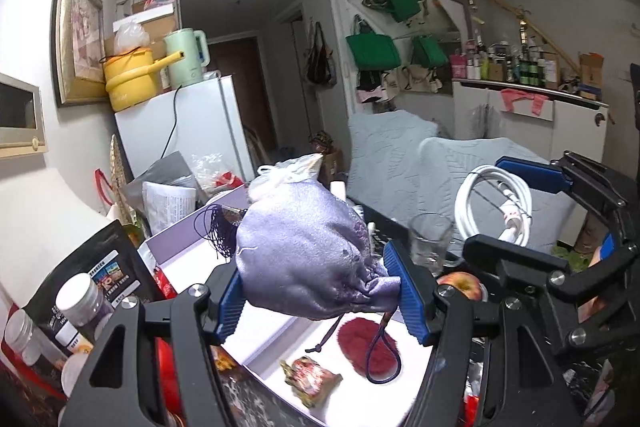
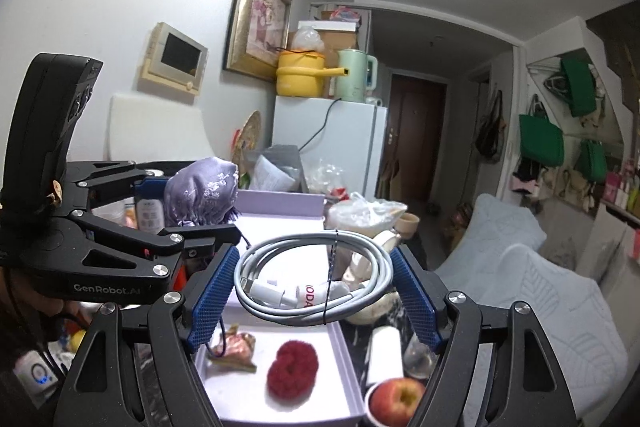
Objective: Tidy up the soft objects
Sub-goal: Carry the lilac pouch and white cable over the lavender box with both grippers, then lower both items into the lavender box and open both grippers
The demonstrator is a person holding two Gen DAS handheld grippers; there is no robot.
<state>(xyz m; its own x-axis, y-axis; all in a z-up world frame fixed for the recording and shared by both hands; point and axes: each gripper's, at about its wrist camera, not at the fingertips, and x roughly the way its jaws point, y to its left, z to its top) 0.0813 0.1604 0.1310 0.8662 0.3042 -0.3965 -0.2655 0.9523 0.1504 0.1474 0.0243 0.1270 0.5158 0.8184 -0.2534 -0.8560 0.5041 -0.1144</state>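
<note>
1. Lilac satin drawstring pouch (image 1: 304, 251), plump and soft, is pinched between the blue ribbed pads of the left gripper (image 1: 316, 291); its cords dangle toward 6 o'clock over the box below.
2. Right gripper (image 2: 316, 287) holds a coiled white charging cable (image 2: 316, 275), bundled with a dark twist tie, the coil spanning pad to pad. In the left wrist view this same coil (image 1: 496, 207) sits at 3 o'clock of the pouch, well apart from it.
3. Shallow white box with lilac walls (image 2: 280, 205) lies open beneath both tools. Already in it: a round crimson fuzzy puff (image 2: 292, 373) and, at its 9 o'clock, a small crumpled patterned sachet (image 2: 234, 347).
4. Outside the box, at its 3 to 4 o'clock: a red apple (image 2: 396, 401) in a small cup and a clear drinking glass (image 1: 430, 239).
5. Step in hand, as I judge it: carrying, both loads aloft over the box, nothing yet set down.
6. Next move likely calls for lowering each load onto bare box floor, clear of the puff and sachet, then spreading the tongs. Trailing cords may snag; the coil may spring.
</note>
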